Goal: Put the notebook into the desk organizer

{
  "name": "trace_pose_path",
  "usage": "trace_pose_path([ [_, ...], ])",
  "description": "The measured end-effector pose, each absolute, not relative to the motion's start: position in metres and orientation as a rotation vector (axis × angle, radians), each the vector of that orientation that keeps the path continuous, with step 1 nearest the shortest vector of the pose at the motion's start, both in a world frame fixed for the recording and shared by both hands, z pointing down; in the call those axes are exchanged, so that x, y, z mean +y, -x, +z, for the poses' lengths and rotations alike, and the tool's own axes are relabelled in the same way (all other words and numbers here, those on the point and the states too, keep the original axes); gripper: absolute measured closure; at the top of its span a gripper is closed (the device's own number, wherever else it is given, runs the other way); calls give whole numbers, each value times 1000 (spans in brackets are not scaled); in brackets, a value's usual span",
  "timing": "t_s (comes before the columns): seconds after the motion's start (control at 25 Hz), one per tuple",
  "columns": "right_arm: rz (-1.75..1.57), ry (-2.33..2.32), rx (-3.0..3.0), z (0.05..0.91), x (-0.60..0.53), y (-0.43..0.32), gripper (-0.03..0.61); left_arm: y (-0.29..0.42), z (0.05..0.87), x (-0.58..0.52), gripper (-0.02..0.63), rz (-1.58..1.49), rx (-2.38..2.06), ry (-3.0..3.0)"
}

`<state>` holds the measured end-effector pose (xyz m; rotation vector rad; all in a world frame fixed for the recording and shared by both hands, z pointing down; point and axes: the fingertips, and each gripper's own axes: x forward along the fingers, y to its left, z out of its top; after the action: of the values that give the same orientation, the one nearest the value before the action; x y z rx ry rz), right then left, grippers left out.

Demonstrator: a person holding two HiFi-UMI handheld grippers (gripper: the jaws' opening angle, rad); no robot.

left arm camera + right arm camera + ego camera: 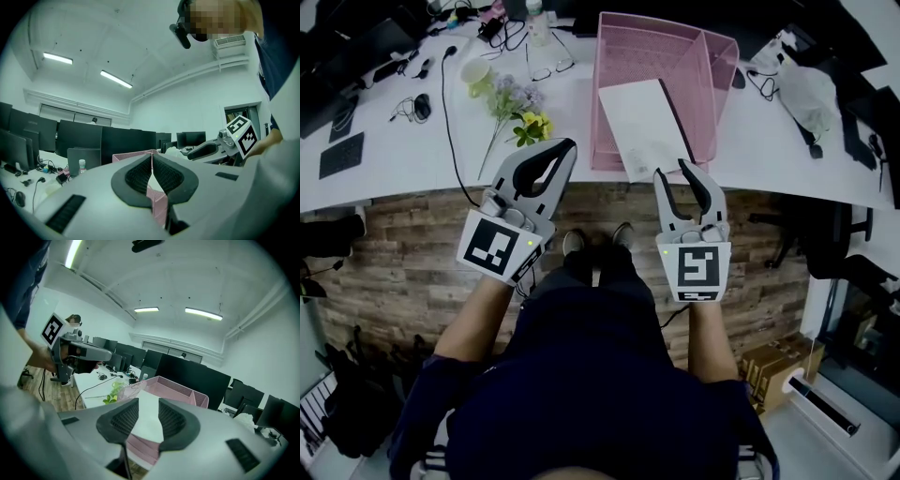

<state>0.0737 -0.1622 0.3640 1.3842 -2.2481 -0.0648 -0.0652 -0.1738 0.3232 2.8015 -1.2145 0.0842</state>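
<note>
Office desk (394, 169) is topped by a pink organizer (712, 56); the notebook (642, 127) is laid in it, ahead of the right gripper's (672, 171) parted, empty jaws. The left gripper's (565, 146) jaws are closed together. Thin, light and likely flexible, the notebook is best pinched at its overhanging near edge.

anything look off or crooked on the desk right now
The notebook sits askew in the pink desk organizer, its near corner poking past the front rim. Flowers lie loose on the desk beside it.
</note>
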Motion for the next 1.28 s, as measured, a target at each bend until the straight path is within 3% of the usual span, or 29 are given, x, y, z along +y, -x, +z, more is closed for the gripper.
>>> trace_pose_path([
  [1.28, 18, -1436, -2516, 304, -194, -86, 549, 46, 290, -206, 580, 45, -1288, -2830],
])
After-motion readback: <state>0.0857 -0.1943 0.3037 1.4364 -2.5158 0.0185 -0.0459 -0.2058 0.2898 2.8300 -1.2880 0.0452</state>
